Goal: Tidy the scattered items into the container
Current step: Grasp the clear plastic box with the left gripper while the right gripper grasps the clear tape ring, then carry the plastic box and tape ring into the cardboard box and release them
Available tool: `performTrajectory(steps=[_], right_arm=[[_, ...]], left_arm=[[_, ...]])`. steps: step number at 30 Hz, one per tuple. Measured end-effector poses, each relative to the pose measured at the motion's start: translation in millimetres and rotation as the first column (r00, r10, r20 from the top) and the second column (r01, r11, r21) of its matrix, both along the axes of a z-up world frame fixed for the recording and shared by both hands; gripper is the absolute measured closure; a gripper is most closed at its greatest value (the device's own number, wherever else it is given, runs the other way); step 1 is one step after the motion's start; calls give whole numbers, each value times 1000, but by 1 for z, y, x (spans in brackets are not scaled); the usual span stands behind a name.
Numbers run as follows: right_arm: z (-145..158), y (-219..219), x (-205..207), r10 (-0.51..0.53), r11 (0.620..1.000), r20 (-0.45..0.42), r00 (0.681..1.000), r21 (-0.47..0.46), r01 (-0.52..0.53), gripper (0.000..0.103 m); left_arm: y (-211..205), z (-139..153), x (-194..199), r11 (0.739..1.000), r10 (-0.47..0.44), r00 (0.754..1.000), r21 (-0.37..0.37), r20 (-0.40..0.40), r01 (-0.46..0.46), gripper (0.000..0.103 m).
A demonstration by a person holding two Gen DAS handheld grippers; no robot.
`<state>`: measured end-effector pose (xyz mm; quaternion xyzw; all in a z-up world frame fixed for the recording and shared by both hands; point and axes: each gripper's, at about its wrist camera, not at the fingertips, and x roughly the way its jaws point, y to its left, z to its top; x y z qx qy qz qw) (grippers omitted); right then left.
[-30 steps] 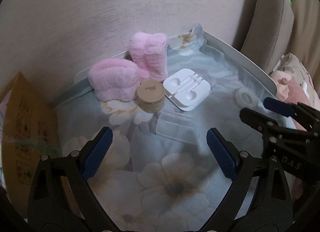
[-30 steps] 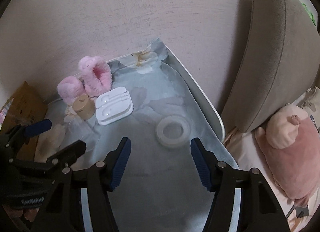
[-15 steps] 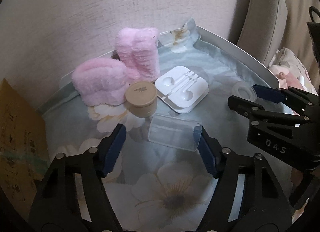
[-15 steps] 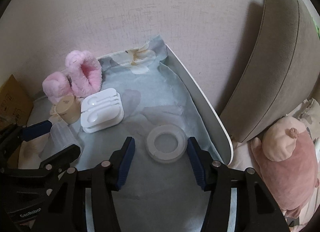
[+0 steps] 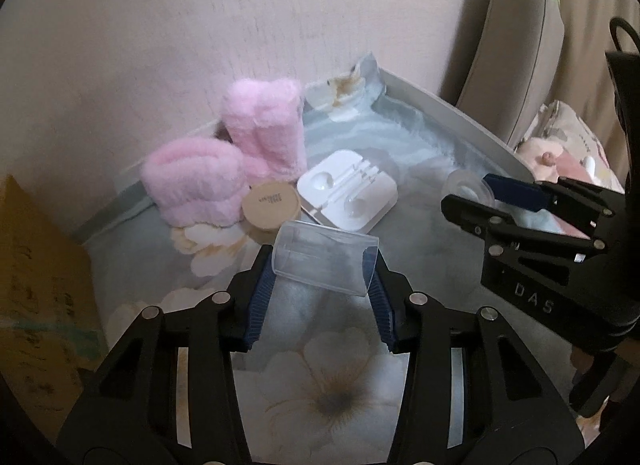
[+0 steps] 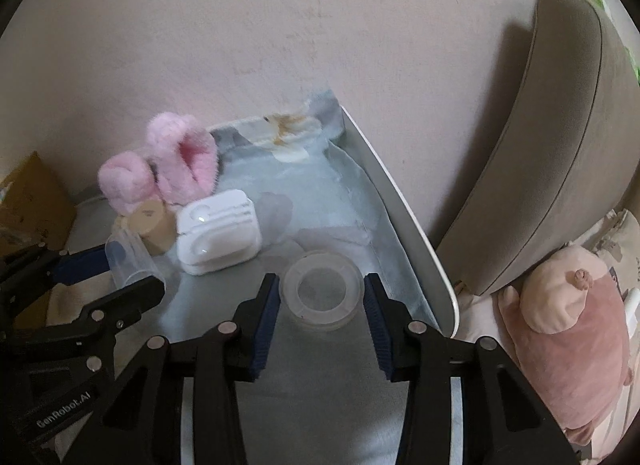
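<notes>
A clear plastic cup (image 5: 324, 259) lies on its side on the floral cloth, with my left gripper (image 5: 320, 265) shut on its two ends. A clear tape roll (image 6: 320, 291) lies flat near the tray's right rim, and my right gripper (image 6: 320, 297) is shut on its sides. Behind the cup stand a beige round jar (image 5: 270, 205), a white earphone case (image 5: 348, 189) and two pink fluffy bands (image 5: 192, 181). In the right wrist view the left gripper (image 6: 132, 273) holds the cup (image 6: 128, 261) at the left.
A white tray rim (image 6: 404, 205) borders the cloth on the right, close to the tape roll. A cardboard box (image 5: 36, 285) stands at the left edge. A grey cushion (image 6: 560, 145) and a pink plush pig (image 6: 560, 325) lie beyond the rim. The wall is close behind.
Both grippers moved forward and narrowed. The left one closed onto the clear cup. The right one closed around the tape roll.
</notes>
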<state>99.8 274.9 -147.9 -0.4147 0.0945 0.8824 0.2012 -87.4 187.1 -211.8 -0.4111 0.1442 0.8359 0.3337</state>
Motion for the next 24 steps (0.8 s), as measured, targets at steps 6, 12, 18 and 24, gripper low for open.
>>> performTrajectory(steps=[6, 12, 18, 24], right_arm=[[41, -16, -15, 83, 997, -19, 996, 8, -83, 64], [101, -47, -29, 223, 974, -40, 974, 37, -222, 64], [156, -101, -62, 404, 914, -103, 909, -7, -406, 64], [175, -157, -100, 537, 837, -104, 837, -62, -544, 64]], left_arm=[[-25, 49, 5, 999, 27, 1000, 35, -14, -27, 62], [-75, 104, 4, 995, 91, 996, 51, -15, -90, 62], [-138, 151, -5, 979, 198, 979, 56, -42, -195, 62], [-203, 179, -17, 950, 311, 948, 58, -67, -307, 62]])
